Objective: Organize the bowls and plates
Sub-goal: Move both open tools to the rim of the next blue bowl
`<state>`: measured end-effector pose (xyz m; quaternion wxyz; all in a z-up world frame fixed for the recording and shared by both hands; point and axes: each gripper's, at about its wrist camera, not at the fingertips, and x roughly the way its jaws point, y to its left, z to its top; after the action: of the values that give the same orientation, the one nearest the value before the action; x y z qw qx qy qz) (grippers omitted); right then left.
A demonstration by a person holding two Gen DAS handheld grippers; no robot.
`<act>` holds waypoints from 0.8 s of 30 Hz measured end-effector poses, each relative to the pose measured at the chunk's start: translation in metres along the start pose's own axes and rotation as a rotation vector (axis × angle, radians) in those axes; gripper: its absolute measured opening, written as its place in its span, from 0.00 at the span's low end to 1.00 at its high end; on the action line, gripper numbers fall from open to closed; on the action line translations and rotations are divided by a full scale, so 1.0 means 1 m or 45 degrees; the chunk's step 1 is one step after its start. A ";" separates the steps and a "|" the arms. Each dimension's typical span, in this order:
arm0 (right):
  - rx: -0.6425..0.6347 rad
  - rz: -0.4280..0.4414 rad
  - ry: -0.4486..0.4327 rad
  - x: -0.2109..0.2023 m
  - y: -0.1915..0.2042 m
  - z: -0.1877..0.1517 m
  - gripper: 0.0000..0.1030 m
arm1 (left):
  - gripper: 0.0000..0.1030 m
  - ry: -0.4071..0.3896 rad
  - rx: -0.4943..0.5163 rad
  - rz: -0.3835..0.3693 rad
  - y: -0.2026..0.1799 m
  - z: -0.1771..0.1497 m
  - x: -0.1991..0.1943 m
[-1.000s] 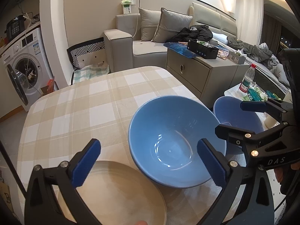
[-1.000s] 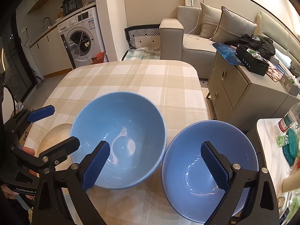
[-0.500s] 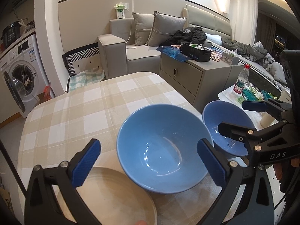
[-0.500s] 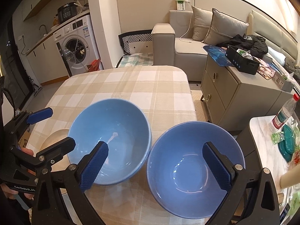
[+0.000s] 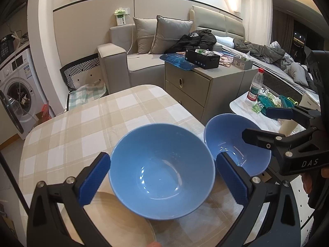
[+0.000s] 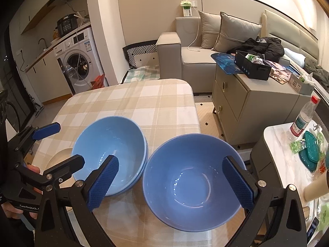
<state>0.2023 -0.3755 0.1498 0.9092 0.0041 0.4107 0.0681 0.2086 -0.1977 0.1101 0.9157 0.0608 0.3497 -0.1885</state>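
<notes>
Left wrist view first: I have pulled both rigs back and up over the last second, so the left blue bowl [image 5: 162, 173] that filled my frame now sits smaller between the pads of the left tongs [image 5: 162, 181], which stand wide apart and hold nothing; the right blue bowl [image 5: 236, 144] has come further into sight beside it. From the right wrist the right tongs [image 6: 171, 182] are likewise apart and empty, their pads flanking that bowl's rim without clamping it, as far as I can judge; the two bowls look just beside each other, perhaps touching at the rims, though I cannot tell for sure. My reading is that nothing is stacked yet, and this retreat only sets up a fresh approach; nesting one bowl into the other is the likely step.

Edges matter here; the right bowl sits at the bench's [image 6: 144, 98] right edge, possibly overhanging it, with floor and the grey cabinet [image 6: 246, 94] beyond, so any nudge rightward risks a drop. A beige plate [image 5: 115, 222] lies at the near left, partly under the left bowl's rim. Open room is all ahead; the far half of the checked cloth is bare, and leftward there is space too.
</notes>
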 end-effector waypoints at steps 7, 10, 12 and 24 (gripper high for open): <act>0.036 -0.028 -0.005 -0.010 -0.020 -0.005 0.99 | 1.00 0.006 0.025 -0.042 -0.016 0.009 0.004; 0.055 -0.039 -0.003 -0.011 -0.029 -0.008 0.99 | 1.00 0.016 0.041 -0.057 -0.024 0.011 0.009; 0.069 -0.046 0.001 -0.012 -0.035 -0.010 0.99 | 1.00 0.021 0.049 -0.070 -0.029 0.013 0.012; 0.157 -0.076 0.035 -0.010 -0.065 -0.026 0.99 | 1.00 0.079 0.102 -0.130 -0.055 0.019 0.037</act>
<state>0.1842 -0.4429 0.1364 0.9031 0.0469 0.4265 0.0158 0.2241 -0.2645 0.1015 0.8904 0.0855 0.3728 -0.2469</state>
